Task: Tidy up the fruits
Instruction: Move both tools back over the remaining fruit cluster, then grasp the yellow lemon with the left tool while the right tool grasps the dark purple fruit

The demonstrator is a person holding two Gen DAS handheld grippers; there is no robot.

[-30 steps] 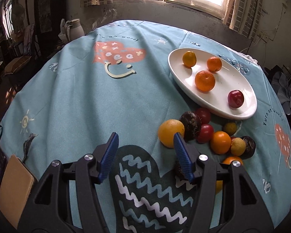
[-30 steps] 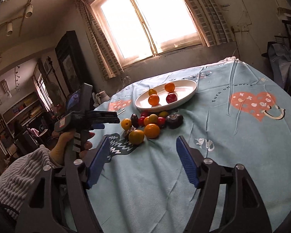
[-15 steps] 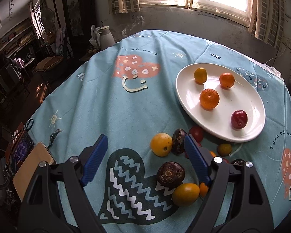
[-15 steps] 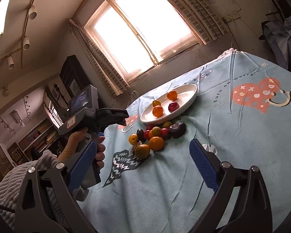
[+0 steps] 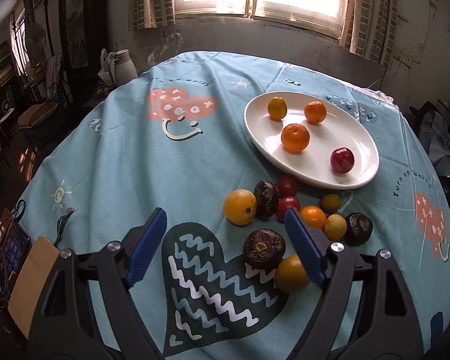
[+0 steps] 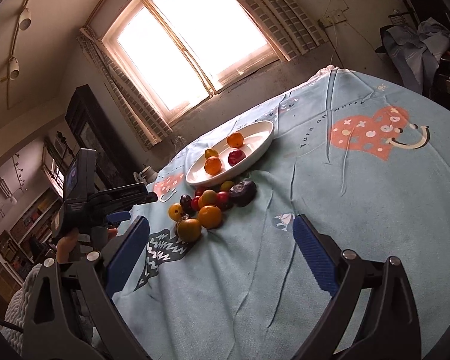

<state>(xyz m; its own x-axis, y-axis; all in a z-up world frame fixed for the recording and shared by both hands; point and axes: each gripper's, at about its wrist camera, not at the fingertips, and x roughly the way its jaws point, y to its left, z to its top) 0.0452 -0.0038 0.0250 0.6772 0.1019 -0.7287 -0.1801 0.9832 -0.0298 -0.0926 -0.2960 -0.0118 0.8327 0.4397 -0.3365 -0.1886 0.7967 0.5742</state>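
Observation:
A white oval plate (image 5: 339, 132) on the blue tablecloth holds three orange fruits, the largest (image 5: 295, 138) in its middle, and a red fruit (image 5: 342, 160). In front of the plate lies a loose pile: a yellow orange (image 5: 240, 207), dark brown fruits (image 5: 264, 249), red ones (image 5: 288, 205) and small yellow ones. My left gripper (image 5: 224, 214) hangs open above the pile's near-left side, its right finger beside a yellow-orange fruit (image 5: 291, 273). My right gripper (image 6: 220, 220) is open and empty, well back from the pile (image 6: 210, 216) and the plate (image 6: 264, 138). A hand holds the left gripper (image 6: 135, 207) at the left of that view.
A white jug (image 5: 124, 66) stands beyond the table's far left edge. A phone (image 5: 13, 240) and a brown card (image 5: 33, 276) lie at the near left edge. The tablecloth (image 6: 360, 198) is bare to the right of the pile. Furniture and draped clothes surround the table.
My left gripper's jaws have widened and it has drawn back and up, uncovering a dark fruit and a yellow-orange one. My right gripper's jaws have widened and its view has rolled.

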